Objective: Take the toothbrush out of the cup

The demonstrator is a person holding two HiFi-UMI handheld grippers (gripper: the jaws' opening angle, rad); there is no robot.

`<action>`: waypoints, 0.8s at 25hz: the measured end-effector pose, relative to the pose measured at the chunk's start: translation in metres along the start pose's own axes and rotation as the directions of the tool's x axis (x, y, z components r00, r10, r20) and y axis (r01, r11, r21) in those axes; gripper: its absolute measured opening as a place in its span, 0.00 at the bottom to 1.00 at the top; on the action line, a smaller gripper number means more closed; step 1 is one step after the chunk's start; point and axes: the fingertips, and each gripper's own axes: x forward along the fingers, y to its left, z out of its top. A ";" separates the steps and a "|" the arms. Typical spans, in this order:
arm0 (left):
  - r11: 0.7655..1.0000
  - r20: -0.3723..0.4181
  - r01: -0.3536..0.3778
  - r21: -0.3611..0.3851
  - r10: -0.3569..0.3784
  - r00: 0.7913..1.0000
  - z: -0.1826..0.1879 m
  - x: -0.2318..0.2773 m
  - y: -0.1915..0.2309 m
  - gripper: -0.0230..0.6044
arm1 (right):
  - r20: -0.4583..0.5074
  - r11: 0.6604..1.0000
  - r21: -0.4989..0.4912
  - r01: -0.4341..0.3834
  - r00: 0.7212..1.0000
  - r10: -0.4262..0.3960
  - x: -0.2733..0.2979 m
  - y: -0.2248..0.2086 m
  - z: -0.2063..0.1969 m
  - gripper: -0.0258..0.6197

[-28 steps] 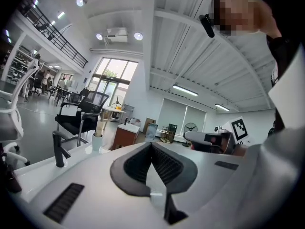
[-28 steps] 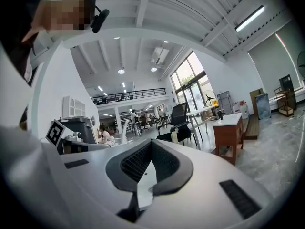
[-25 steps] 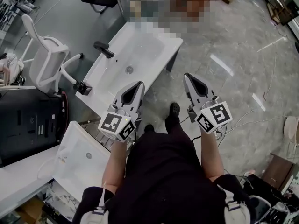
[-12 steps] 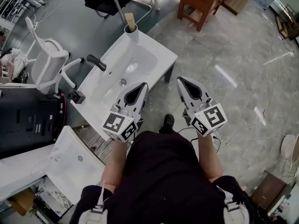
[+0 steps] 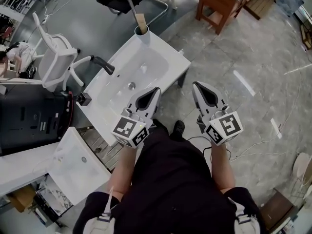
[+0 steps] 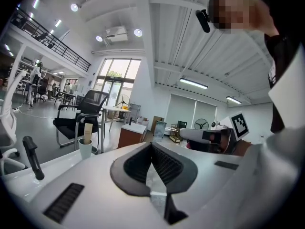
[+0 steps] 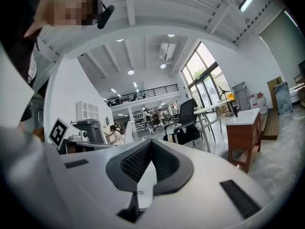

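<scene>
jaws shut, empty; toothbrush (image 5: 141, 21) stands in cup (image 5: 142, 36)

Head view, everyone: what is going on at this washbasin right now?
A person stands at a white washbasin with a tool in each hand. The left tool and the right tool are both shut with nothing between their jaws, held out near the washbasin's front edge. The cup stands at the far corner with the toothbrush upright in it, well clear of both tools, so the toothbrush is not yet taken out.
</scene>
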 end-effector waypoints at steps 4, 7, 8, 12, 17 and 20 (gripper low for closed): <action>1.000 -0.013 -0.029 -0.007 0.029 1.000 -0.001 0.001 0.018 0.06 | -0.014 0.999 0.006 -0.035 0.999 0.035 0.022 -0.001 -0.006 0.09; 0.999 -0.021 -0.045 -0.026 0.045 0.999 -0.004 0.004 0.038 0.06 | -0.031 0.999 0.012 -0.042 0.999 0.042 0.040 -0.003 -0.010 0.09; 0.998 -0.020 -0.049 -0.032 0.049 0.999 -0.004 0.007 0.045 0.06 | -0.036 0.999 0.010 -0.041 0.998 0.042 0.047 -0.004 -0.009 0.09; 0.998 0.001 -0.053 -0.038 0.053 0.999 0.011 0.026 0.077 0.06 | -0.053 0.999 -0.017 -0.045 0.998 0.044 0.075 -0.012 0.002 0.09; 0.997 0.027 -0.062 -0.035 0.063 0.998 0.028 0.050 0.118 0.06 | -0.054 0.998 -0.041 -0.041 0.998 0.039 0.109 -0.023 0.017 0.09; 0.997 0.032 -0.064 -0.032 0.065 0.997 0.036 0.066 0.141 0.06 | -0.056 0.998 -0.048 -0.040 0.998 0.038 0.126 -0.028 0.024 0.09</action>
